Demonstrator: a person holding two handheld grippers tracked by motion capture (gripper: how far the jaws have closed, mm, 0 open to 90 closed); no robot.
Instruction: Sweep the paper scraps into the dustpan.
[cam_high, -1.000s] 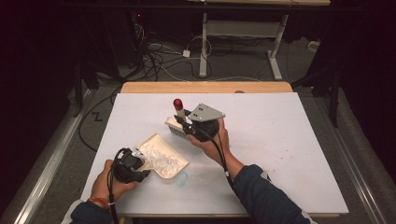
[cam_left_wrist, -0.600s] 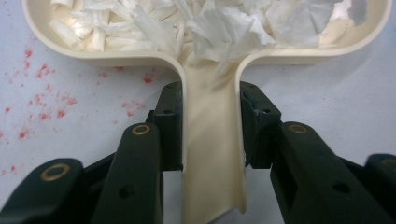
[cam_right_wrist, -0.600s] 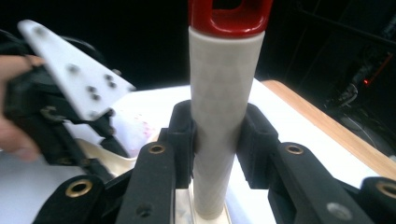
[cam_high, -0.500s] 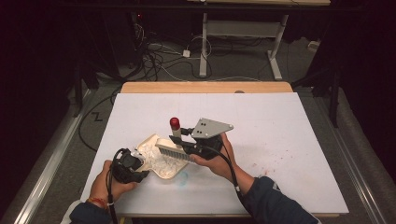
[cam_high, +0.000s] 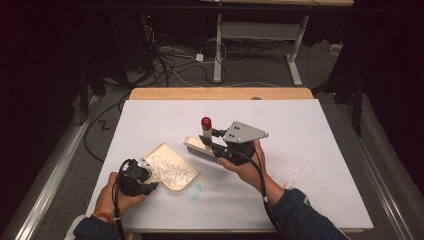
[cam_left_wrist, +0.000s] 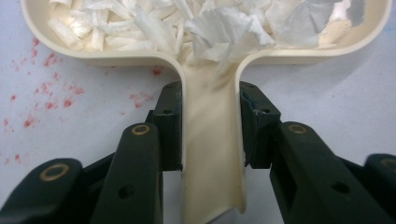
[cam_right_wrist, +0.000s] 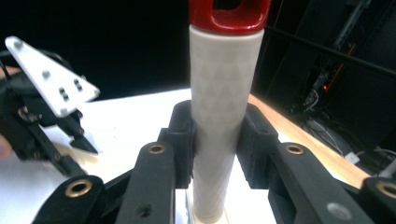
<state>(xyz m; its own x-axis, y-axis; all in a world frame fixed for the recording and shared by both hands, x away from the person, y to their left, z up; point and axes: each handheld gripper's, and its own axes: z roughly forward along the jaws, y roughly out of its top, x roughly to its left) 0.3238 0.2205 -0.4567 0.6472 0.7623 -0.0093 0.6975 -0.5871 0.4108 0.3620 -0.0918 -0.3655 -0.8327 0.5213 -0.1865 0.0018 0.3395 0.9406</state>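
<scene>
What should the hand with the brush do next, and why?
Probably set the brush down on the table. The white scraps already lie in the dustpan, held by the left hand-held gripper, and the right hand-held gripper holds the brush clear of it.

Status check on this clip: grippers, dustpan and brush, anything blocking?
Left gripper shut on dustpan handle, pan flat on table, full of paper scraps. Right gripper shut on brush handle, bristles beside the pan. Nothing in the way.
</scene>
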